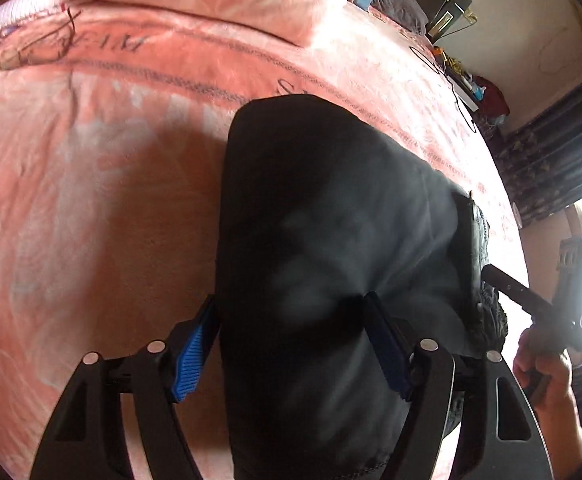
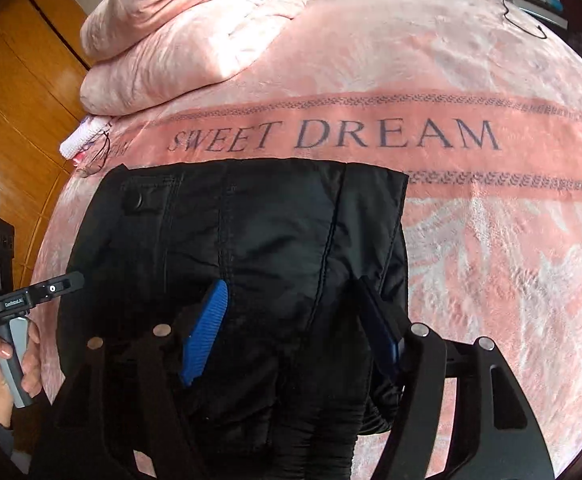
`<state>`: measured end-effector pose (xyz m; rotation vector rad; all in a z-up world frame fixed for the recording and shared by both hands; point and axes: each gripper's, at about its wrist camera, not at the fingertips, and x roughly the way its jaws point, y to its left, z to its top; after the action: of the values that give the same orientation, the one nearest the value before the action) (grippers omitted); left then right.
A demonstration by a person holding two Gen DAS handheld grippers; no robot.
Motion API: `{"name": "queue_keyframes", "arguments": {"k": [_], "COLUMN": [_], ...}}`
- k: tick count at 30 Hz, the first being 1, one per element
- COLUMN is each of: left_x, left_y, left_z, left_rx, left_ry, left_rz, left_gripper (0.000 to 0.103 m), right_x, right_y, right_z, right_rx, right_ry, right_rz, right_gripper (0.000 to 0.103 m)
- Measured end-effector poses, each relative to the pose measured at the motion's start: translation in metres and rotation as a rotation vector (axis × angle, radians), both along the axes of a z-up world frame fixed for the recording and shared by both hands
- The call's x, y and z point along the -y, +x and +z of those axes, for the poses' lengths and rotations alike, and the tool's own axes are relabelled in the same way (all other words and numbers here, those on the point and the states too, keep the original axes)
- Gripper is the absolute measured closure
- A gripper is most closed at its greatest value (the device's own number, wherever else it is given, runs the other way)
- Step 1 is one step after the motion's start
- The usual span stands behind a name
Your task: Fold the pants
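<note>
Your left gripper (image 1: 291, 344) open around the black padded pants (image 1: 331, 240), your right gripper (image 2: 295, 332) open over them, pink plush blanket (image 2: 491, 260) reading "SWEET DREAM".

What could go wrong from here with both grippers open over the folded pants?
1. The puffy black pants may spring open, since neither the left gripper nor the right gripper clamps them.
2. Closing now might snag the plush pink blanket.
3. Glasses lie near the pants' corner; dragging could hit them.
</note>
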<state>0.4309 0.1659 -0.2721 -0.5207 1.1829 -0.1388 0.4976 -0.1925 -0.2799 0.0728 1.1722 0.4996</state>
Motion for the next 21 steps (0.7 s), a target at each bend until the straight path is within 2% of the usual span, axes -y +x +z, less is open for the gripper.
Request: {"name": "queue_keyframes", "arguments": {"k": [2,5,7,10,12,14,16,18,19,21], "left_x": [0.0,-0.001,0.0,0.005,0.003,0.002,0.008,0.018,0.024,0.034], "left_y": [-0.003,-0.012,-0.017,-0.013,-0.019,-0.035,-0.064,-0.1,-0.127,-0.167], "left_z": [0.005,0.011,0.008,0.0,0.01,0.034,0.074,0.109,0.132,0.161], "left_rx": [0.025,0.073,0.07,0.038,0.038,0.09,0.183,0.267,0.326,0.387], "left_ry": [0.003,0.023,0.028,0.042,0.049,0.061,0.149,0.247,0.29,0.346], "left_rz": [-0.003,0.007,0.017,0.021,0.047,0.068,0.063,0.061,0.066,0.079], "left_gripper": [0.031,0.031,0.026,0.021,0.023,0.023,0.021,0.006,0.003,0.004], "right_x": [0.006,0.015,0.014,0.009,0.005,0.002,0.005,0.012,0.015,0.017], "right_y": [-0.008,-0.037,-0.057,-0.07,-0.072,-0.078,-0.096,-0.125,-0.145,-0.187], "right_z": [0.012,0.039,0.046,0.025,0.014,0.028,0.059,0.094,0.114,0.149], "right_rx": [0.008,0.081,0.109,0.048,0.036,0.07,0.124,0.192,0.228,0.274], "right_ry": [0.026,0.055,0.051,0.004,-0.034,-0.046,0.004,0.034,0.04,0.044], "right_rz": [-0.005,0.0,0.012,0.022,0.035,0.018,-0.015,-0.048,-0.074,-0.094], "right_gripper": [0.037,0.037,0.037,0.037,0.037,0.037,0.035,0.02,0.012,0.011]}}
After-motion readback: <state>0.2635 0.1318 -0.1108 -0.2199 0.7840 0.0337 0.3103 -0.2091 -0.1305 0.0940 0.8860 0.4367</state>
